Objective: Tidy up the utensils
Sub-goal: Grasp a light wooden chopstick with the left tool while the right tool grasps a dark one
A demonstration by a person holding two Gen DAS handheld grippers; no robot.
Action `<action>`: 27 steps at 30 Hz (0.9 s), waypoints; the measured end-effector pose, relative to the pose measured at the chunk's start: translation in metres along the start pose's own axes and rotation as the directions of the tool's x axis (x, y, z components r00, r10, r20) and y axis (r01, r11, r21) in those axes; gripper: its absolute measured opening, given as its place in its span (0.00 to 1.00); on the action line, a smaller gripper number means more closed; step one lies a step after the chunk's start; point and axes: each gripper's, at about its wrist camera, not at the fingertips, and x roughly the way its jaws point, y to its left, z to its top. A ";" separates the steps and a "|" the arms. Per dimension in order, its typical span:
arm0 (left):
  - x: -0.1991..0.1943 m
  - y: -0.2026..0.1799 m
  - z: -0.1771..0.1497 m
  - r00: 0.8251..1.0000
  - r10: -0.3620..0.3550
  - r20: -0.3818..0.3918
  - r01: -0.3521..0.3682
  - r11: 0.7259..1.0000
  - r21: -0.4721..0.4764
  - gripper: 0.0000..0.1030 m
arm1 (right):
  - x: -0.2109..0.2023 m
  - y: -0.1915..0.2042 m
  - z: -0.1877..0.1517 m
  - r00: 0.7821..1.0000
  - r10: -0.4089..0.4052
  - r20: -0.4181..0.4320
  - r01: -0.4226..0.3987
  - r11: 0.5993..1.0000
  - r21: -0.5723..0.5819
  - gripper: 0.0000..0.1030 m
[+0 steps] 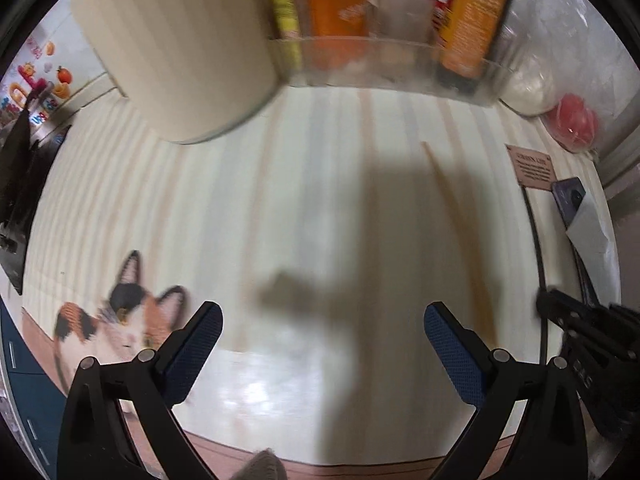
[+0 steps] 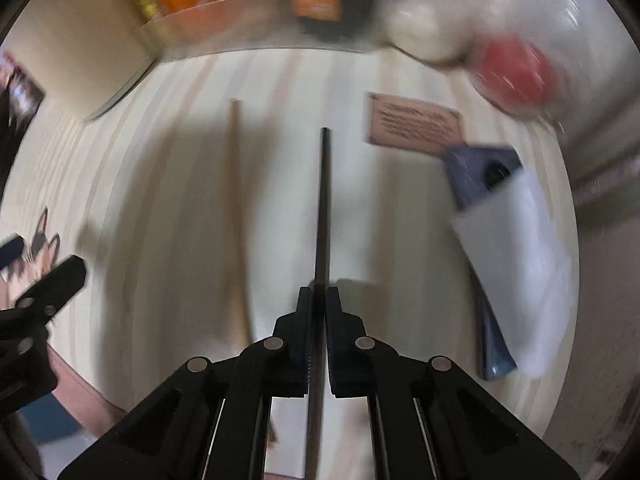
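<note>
here the right gripper (image 2: 319, 300) clamps a dark chopstick (image 2: 324, 200); left gripper (image 1: 322, 330) gapes empty.

Left hand-held gripper (image 1: 323, 344) agape — right (image 2: 319, 300) clamped

so counting what's on the pale striped wooden tabletop (image 2: 160, 200): two long thin utensil sticks, one dark slim metal rod (image 2: 324, 200) and one light wooden stick (image 2: 236, 184). one tall cream ribbed cylinder container (image 1: 180, 48). one clear plastic tray (image 1: 380, 68) at the back with roughly four packets standing in it, two orange ones for sure, too blurry to swear on the rest. one small brown printed card (image 2: 414, 124), one dark blue phone-like slab (image 2: 476, 172), one red round thing (image 2: 514, 72), and one calico cat picture (image 1: 120, 320).
</note>
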 end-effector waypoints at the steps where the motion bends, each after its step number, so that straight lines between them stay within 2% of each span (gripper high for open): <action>1: 0.003 -0.008 0.000 1.000 -0.016 -0.011 0.016 1.000 -0.003 1.00 | -0.004 -0.011 -0.004 1.000 0.003 -0.004 -0.003 1.000 0.020 0.06; 6: 0.012 -0.051 0.004 0.994 -0.101 -0.032 0.101 0.995 0.001 1.00 | -0.018 -0.045 -0.020 0.998 0.054 -0.030 -0.051 0.994 0.099 0.06; 9: 0.023 -0.073 0.007 0.993 -0.108 -0.054 0.110 0.993 0.038 0.94 | -0.026 -0.061 -0.023 0.993 0.108 -0.041 -0.101 0.983 0.153 0.06; 11: 0.029 -0.082 0.007 0.994 -0.095 -0.062 0.098 0.994 0.052 0.73 | -0.029 -0.069 -0.024 0.991 0.123 -0.044 -0.114 0.978 0.174 0.06; 15: 0.028 -0.092 0.010 0.996 -0.082 -0.032 0.084 0.993 0.078 0.70 | -0.035 -0.073 -0.022 0.990 0.131 -0.046 -0.120 0.975 0.189 0.06; 16: 0.026 -0.093 0.012 0.996 -0.086 -0.024 0.088 0.992 0.089 0.61 | -0.037 -0.075 -0.022 0.991 0.129 -0.047 -0.117 0.975 0.190 0.06; 17: 0.023 -0.095 0.013 0.996 -0.090 -0.015 0.091 0.990 0.105 0.46 | -0.037 -0.074 -0.023 0.991 0.127 -0.049 -0.116 0.974 0.193 0.06; 18: 0.021 -0.097 0.013 0.996 -0.092 -0.010 0.092 0.989 0.119 0.37 | -0.037 -0.074 -0.024 0.990 0.128 -0.051 -0.116 0.973 0.201 0.06; 19: 0.018 -0.098 0.014 0.996 -0.093 -0.009 0.094 0.987 0.134 0.21 | -0.033 -0.074 -0.028 0.990 0.129 -0.052 -0.116 0.972 0.206 0.06; 20: 0.016 -0.095 0.015 0.996 -0.088 -0.015 0.090 0.985 0.146 0.14 | -0.035 -0.074 -0.027 0.990 0.128 -0.055 -0.114 0.971 0.212 0.06; 21: 0.016 -0.091 0.015 0.996 -0.084 -0.020 0.086 0.985 0.150 0.09 | -0.035 -0.073 -0.026 0.990 0.127 -0.058 -0.111 0.970 0.217 0.06; 23: 0.013 -0.075 0.012 0.997 -0.074 -0.021 0.077 0.986 0.150 0.06 | -0.033 -0.072 -0.024 0.991 0.114 -0.065 -0.097 0.970 0.221 0.06; 27: 0.010 -0.026 0.002 0.998 -0.046 -0.045 0.051 0.993 0.109 0.05 | -0.030 -0.047 -0.013 0.991 0.109 -0.074 -0.094 0.978 0.186 0.06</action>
